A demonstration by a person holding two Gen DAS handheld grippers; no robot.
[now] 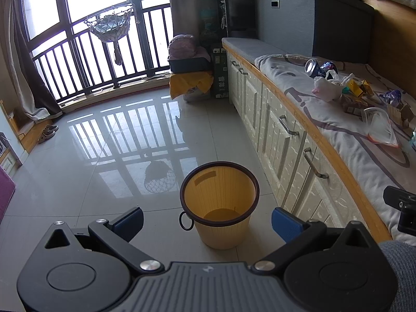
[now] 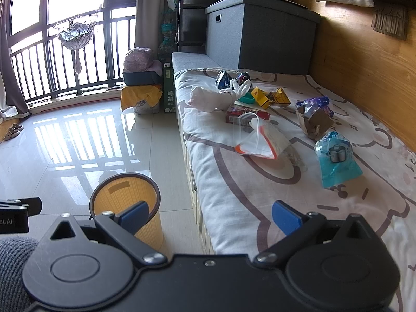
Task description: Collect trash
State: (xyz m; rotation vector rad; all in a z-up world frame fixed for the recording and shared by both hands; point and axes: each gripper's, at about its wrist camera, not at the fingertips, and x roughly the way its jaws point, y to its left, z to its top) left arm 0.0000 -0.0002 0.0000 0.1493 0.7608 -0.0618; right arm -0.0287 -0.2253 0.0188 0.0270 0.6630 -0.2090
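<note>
A yellow waste bin (image 1: 219, 202) with a dark rim stands empty on the tiled floor beside the bench; it also shows in the right wrist view (image 2: 127, 208). My left gripper (image 1: 208, 223) is open and empty just above and before the bin. My right gripper (image 2: 210, 217) is open and empty over the bench's near edge. Trash lies on the bench blanket (image 2: 234, 195): a clear zip bag (image 2: 256, 140), a blue plastic bag (image 2: 336, 158), a torn cardboard box (image 2: 313, 121), a white plastic bag (image 2: 213, 96), yellow cartons (image 2: 262, 96), a red box (image 2: 245, 113) and a crushed can (image 2: 223, 79).
White cabinet doors with metal handles (image 1: 288, 127) run under the bench. A grey storage box (image 2: 260, 31) stands at the bench's far end. A wooden wall (image 2: 364, 78) bounds the right side. A stool with a yellow cloth (image 1: 191, 83) and a balcony railing (image 1: 91, 62) are beyond.
</note>
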